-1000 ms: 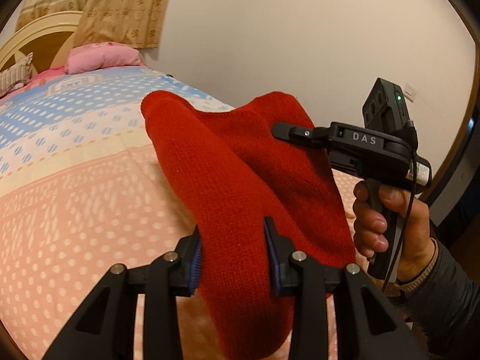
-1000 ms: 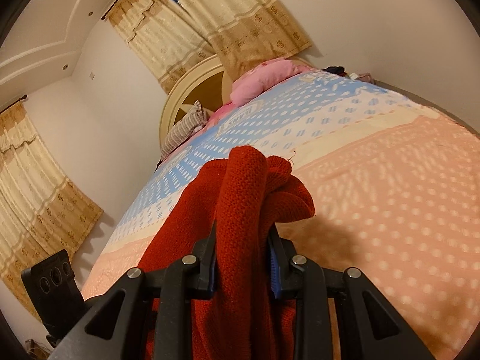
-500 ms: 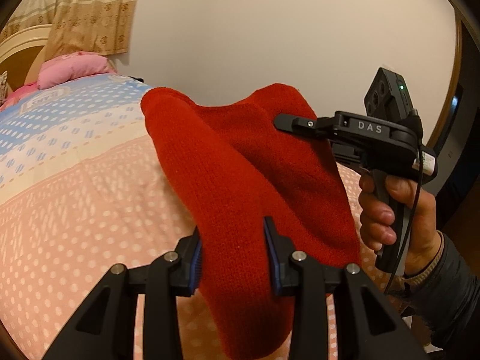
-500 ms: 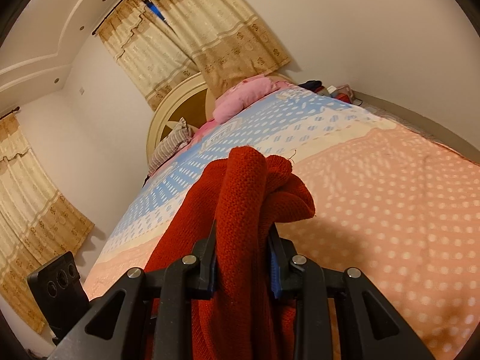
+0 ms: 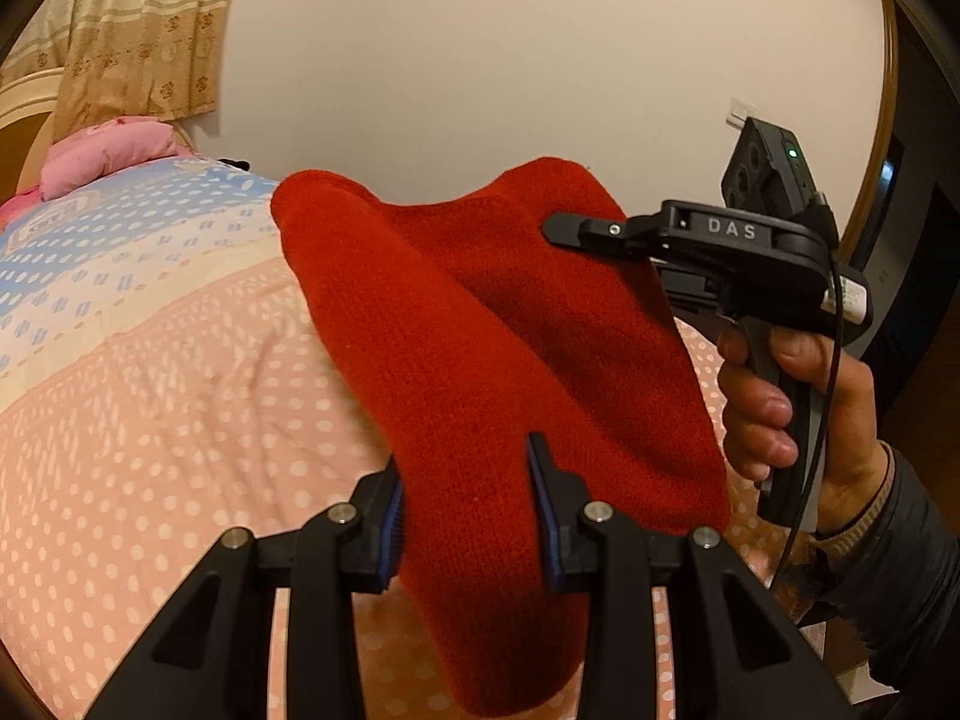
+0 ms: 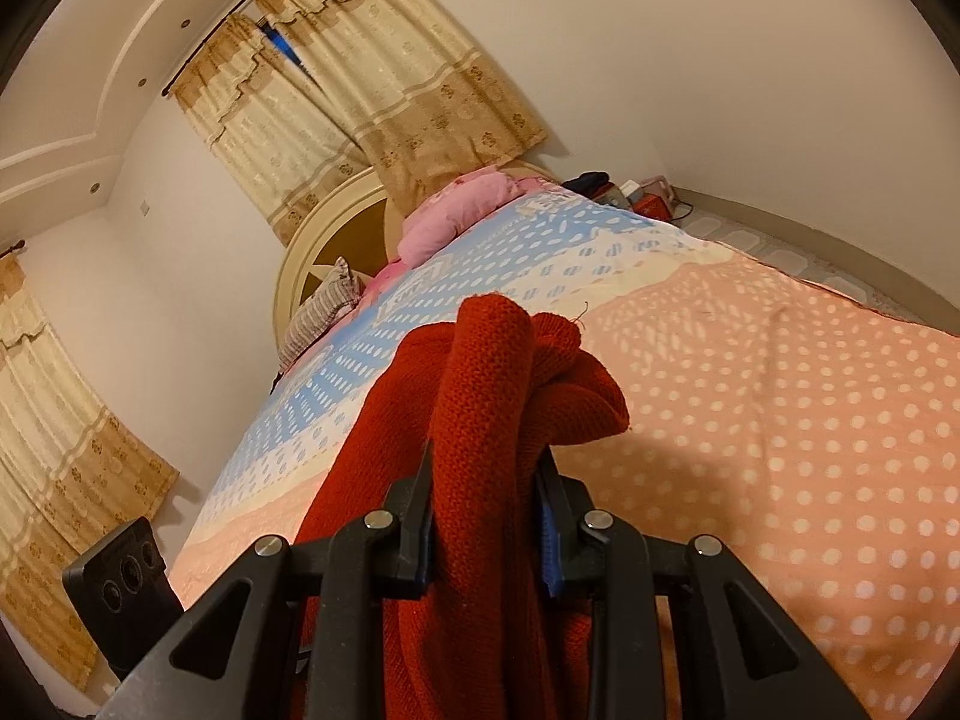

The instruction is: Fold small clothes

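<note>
I am holding the red knit (image 5: 480, 324) aloft over the bed (image 5: 150, 408), left gripper (image 5: 468, 516) pinching its 6 o'clock edge, right gripper (image 6: 485, 516) pinching a bunched corner; keeping both edges level before lowering.

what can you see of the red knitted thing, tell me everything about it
The red knitted garment is a small, thick, fuzzy wool-like piece in plain red. It hangs in the air above the pink dotted quilt, stretched between two claws: the left claw is clamped on a bunched fold near the camera, the right claw on another bunched edge. Between them it sags in soft folds, one end drooping below. What kind of garment it is cannot be told.
</note>
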The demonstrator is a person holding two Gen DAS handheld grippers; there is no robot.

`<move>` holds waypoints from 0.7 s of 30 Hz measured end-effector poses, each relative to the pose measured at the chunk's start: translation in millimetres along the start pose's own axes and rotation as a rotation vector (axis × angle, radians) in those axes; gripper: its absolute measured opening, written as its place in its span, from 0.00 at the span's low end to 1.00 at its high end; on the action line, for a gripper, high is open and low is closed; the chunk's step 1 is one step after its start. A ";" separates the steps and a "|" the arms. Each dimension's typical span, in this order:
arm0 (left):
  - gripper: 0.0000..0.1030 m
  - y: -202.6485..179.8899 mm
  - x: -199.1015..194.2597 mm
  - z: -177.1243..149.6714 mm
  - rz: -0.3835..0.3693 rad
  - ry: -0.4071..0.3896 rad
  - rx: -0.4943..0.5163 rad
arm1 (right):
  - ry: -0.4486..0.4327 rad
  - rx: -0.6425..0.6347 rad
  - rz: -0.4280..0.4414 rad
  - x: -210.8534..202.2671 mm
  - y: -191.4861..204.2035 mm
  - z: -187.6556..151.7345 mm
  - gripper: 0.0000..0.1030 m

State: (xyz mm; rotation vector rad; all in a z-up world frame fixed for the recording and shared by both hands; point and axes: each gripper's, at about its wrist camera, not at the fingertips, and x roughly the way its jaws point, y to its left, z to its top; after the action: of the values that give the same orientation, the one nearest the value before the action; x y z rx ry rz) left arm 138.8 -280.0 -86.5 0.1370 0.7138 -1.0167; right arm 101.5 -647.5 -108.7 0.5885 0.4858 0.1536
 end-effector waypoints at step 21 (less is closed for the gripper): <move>0.35 -15.5 27.0 -10.7 -0.007 0.068 0.013 | -0.005 0.083 -0.039 -6.4 -50.0 2.4 0.26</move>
State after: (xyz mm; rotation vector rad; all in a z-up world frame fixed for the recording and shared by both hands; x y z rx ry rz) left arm 129.8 -303.5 -107.8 0.1807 0.7701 -1.0277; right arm 97.2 -691.7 -132.7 0.6597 0.5001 0.0955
